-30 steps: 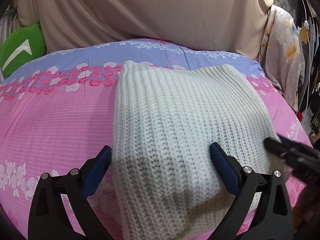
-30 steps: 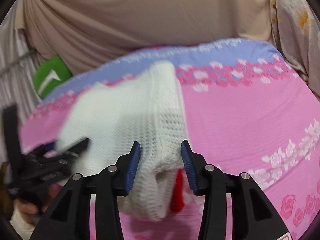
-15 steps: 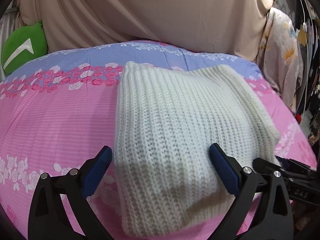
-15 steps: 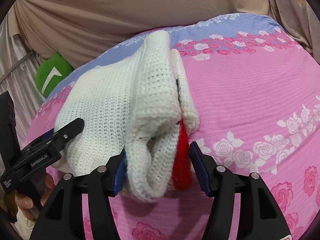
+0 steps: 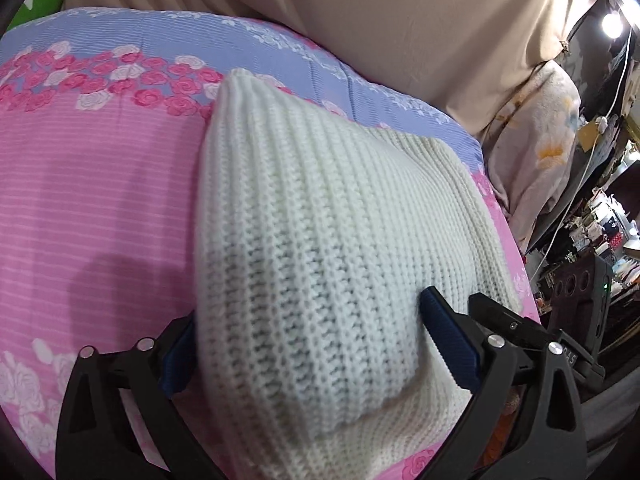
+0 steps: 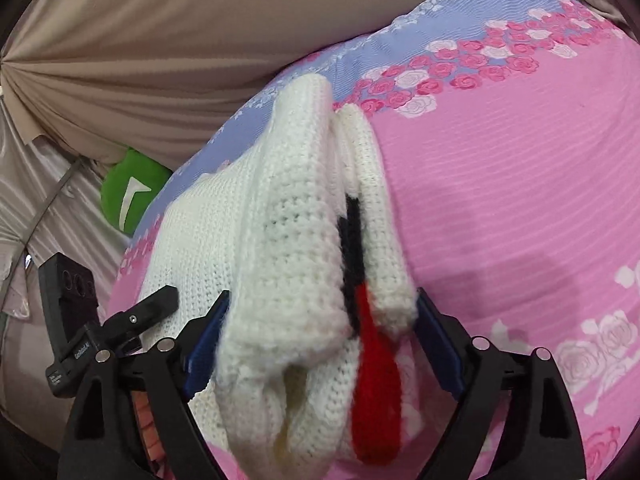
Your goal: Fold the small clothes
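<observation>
A folded cream knit sweater [image 5: 320, 220] lies on the pink and blue rose-print bedspread [image 5: 92, 184]. My left gripper [image 5: 316, 340] is open, with its blue-padded fingers on either side of the sweater's near end. In the right wrist view the sweater [image 6: 288, 232] shows its folded edge, with black and red knit parts between the layers. My right gripper [image 6: 320, 344] is open and straddles that thick edge. The left gripper's black body [image 6: 120, 324] shows at the left of the right wrist view.
A beige curtain [image 5: 360, 20] hangs behind the bed. A green cushion [image 6: 128, 196] sits at the bed's far edge. A floral cloth [image 5: 536, 152] and cluttered shelves [image 5: 600, 232] stand beyond the bed's right side.
Both grippers have moved in closer over the sweater, and both views have tilted. The right gripper's fingers have spread wider around the folded edge.
</observation>
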Tool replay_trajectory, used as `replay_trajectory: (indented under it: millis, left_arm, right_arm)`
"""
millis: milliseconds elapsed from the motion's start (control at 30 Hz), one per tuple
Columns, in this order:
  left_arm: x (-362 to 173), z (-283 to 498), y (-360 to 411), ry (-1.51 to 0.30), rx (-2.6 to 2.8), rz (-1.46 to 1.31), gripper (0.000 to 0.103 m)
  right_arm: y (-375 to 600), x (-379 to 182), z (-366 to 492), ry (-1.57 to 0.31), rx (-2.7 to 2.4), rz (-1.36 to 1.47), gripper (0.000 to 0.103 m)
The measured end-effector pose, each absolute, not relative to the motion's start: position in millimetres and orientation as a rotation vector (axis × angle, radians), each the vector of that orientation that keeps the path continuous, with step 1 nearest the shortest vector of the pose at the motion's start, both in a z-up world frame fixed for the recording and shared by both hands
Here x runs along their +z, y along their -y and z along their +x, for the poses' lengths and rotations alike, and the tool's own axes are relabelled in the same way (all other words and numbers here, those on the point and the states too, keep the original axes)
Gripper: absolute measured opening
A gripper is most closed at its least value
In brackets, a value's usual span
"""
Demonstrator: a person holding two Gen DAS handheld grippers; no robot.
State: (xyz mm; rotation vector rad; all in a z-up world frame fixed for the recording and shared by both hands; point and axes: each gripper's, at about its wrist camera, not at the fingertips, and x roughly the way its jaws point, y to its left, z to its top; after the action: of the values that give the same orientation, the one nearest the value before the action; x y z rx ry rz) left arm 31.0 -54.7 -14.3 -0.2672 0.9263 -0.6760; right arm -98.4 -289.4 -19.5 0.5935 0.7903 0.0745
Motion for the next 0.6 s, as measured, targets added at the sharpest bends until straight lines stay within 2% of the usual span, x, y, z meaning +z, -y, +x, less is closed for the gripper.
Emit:
replay_trajectory:
  millis: [67,133,200,300,400,600]
  left_arm:
    - [-13.3,30.4,61.5,-0.923,-0.689,-0.239,0.097]
    - [-11.6,30.7,65.4,-0.917,-0.691,-0.224,0.094]
    - [-6.1,30.4,66.9,-0.902,-0.693,-0.214,0.078]
    - [13.9,30.3,65.0,-0.859,-0.696,-0.186,0.056]
    - [44.8,29.6,58.7,-0.795,-0.732,-0.164,0.051]
    - [131.2,22.6,19.1,-0.541,-0.749,-0.126,0.052]
  right_arm:
    - [289.1,-18.5,-92.3,-0.790,0.085,0.578,0.088]
    - [286.6,-17.4,-86.8,-0.784,0.092,0.566,0.084]
    - [285.0,-16.9,-81.8,-0.782,0.136,0.586,0.058]
    - [277.6,2.5,-80.5,-0.747,0.150,0.561,0.046]
    - [263.0,38.7,-85.2,-0.657,0.165,0.506,0.044]
    - [221.3,128.0,-83.8,-0.449,0.244,0.369,0.044]
